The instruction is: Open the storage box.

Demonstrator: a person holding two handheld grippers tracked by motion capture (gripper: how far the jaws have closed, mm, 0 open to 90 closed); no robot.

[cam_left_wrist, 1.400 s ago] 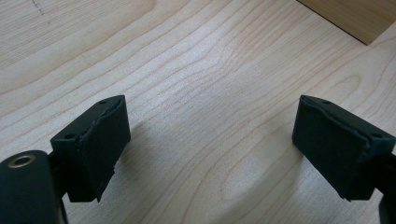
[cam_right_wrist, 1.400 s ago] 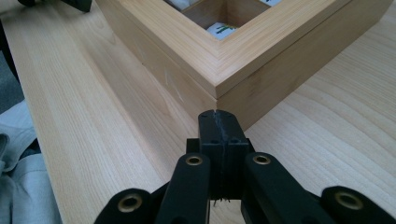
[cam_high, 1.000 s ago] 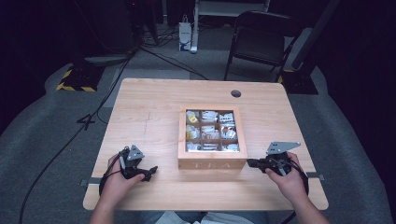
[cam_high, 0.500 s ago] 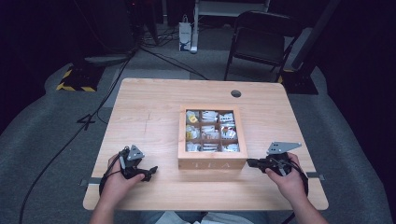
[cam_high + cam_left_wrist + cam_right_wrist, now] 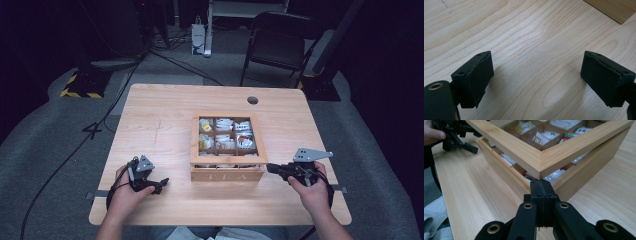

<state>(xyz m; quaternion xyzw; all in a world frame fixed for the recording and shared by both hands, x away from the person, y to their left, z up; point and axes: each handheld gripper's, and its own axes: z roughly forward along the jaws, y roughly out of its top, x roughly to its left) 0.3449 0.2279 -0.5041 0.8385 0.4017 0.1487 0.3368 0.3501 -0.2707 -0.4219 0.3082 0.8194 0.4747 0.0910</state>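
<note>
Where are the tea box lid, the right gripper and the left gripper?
tea box lid (image 5: 541,161), right gripper view, raised front corner.
right gripper (image 5: 541,185), right gripper view, shut tips.
left gripper (image 5: 159,184), high view, jaw tips.

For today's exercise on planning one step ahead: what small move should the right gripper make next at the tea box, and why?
Probably lift a little further. The right gripper, jaws shut, sits wedged under the lid corner, which is already raised off the box. The left gripper is open over bare table, idle.
</note>
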